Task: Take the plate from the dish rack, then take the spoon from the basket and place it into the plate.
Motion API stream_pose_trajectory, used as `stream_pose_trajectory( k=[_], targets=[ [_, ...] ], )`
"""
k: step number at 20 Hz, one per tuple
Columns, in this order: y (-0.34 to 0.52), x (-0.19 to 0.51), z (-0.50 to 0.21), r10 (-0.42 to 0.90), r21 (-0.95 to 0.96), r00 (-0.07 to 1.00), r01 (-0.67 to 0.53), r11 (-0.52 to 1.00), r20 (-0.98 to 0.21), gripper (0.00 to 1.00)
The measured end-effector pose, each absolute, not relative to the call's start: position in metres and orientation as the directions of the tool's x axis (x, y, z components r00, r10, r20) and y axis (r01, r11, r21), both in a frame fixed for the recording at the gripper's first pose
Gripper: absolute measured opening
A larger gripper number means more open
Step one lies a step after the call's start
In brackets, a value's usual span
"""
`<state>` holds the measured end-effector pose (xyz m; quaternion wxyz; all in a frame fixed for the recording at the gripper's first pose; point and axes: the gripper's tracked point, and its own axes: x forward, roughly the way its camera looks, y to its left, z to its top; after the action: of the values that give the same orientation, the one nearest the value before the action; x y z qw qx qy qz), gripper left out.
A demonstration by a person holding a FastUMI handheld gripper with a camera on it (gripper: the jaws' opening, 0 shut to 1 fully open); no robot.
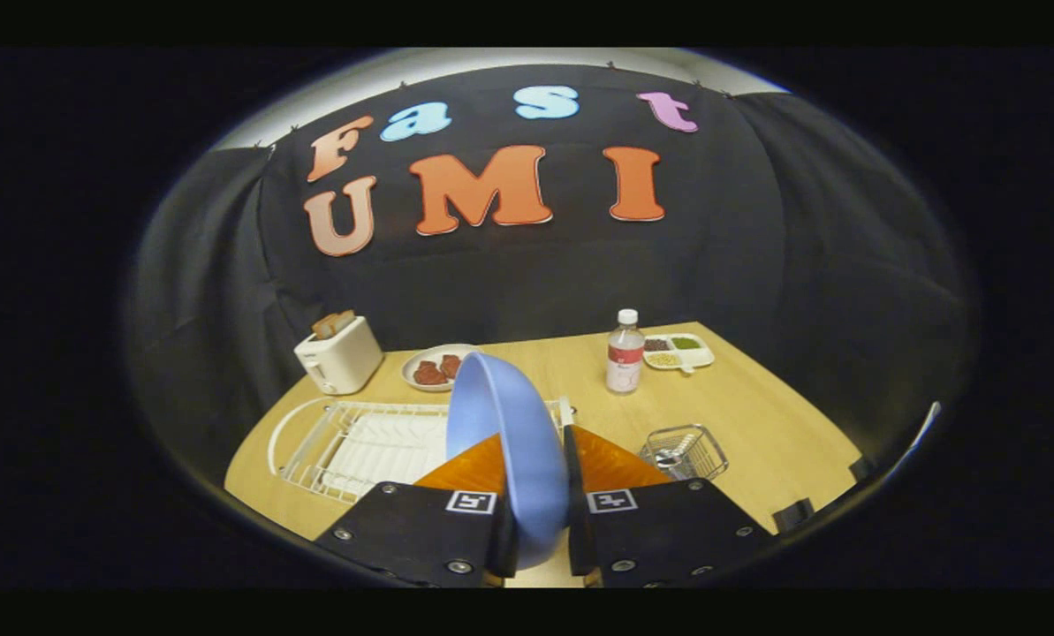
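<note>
A light blue plate (500, 424) stands on edge between my fingers, and my gripper (540, 481) is shut on its rim, holding it above the wooden table (756, 415). The white wire dish rack (359, 442) lies below and to the left of the fingers, with nothing in it. A small wire basket (686, 450) sits just right of the fingers, and the metal spoon (668, 459) lies inside it. The plate hides part of the rack's right end.
At the table's back left stands a white toaster (339, 355) with a slice of bread in it. Beside it is a plate of reddish food (434, 367). A clear bottle (625, 352) and a white divided snack tray (678, 351) are at the back right.
</note>
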<state>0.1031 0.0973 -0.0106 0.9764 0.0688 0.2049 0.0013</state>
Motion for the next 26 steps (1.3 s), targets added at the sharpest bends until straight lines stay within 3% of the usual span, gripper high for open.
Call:
stream_pose_trajectory(
  k=[9, 17, 26],
  targets=[
    [0.093, 0.012, -0.088, 0.234, 0.451, 0.894, -0.041, 0.891, -0.381, 0.23],
    [0.103, -0.014, -0.172, 0.325, 0.655, 0.852, 0.027, 0.755, -0.409, 0.23],
    [0.124, -0.013, -0.221, 0.387, 0.751, 0.799, 0.116, 0.651, -0.459, 0.24]
  ],
)
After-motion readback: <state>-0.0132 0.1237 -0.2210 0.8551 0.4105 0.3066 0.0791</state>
